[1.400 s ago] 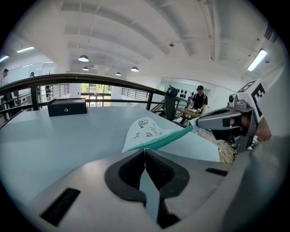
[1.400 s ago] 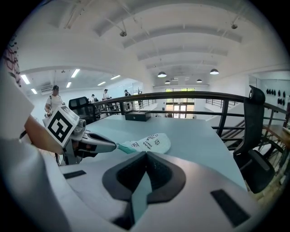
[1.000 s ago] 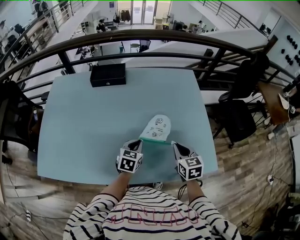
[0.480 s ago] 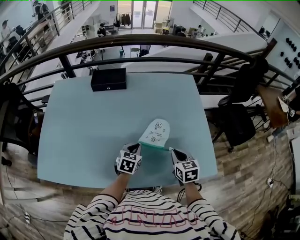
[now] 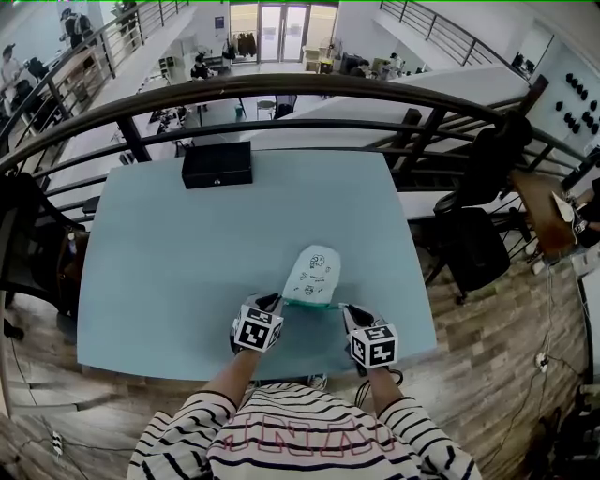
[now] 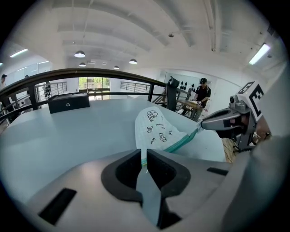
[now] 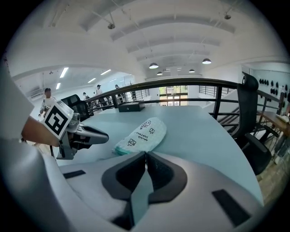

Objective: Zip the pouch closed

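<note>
bright, even indoor light: ceiling lamps (image 6: 79,54) glow at 11 o'clock in the left gripper view, and a glass doorway (image 5: 281,23) glares at 12 o'clock in the head view. the pouch (image 5: 312,274) throws barely any shadow on the table (image 5: 169,244). fisheye bows the railing (image 5: 281,86). both gripper views have black corners and go soft at 6 o'clock.

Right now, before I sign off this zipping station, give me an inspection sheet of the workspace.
Surface: pale blue table.
Job's things: white pouch, green zip edge on the near side.
Clutter: black box at the far edge.
Grippers: left gripper and right gripper shut on that edge, one at each end.
Cables: cord on the floor, far right.
Surroundings: dark railing behind the table; black chair at right.
</note>
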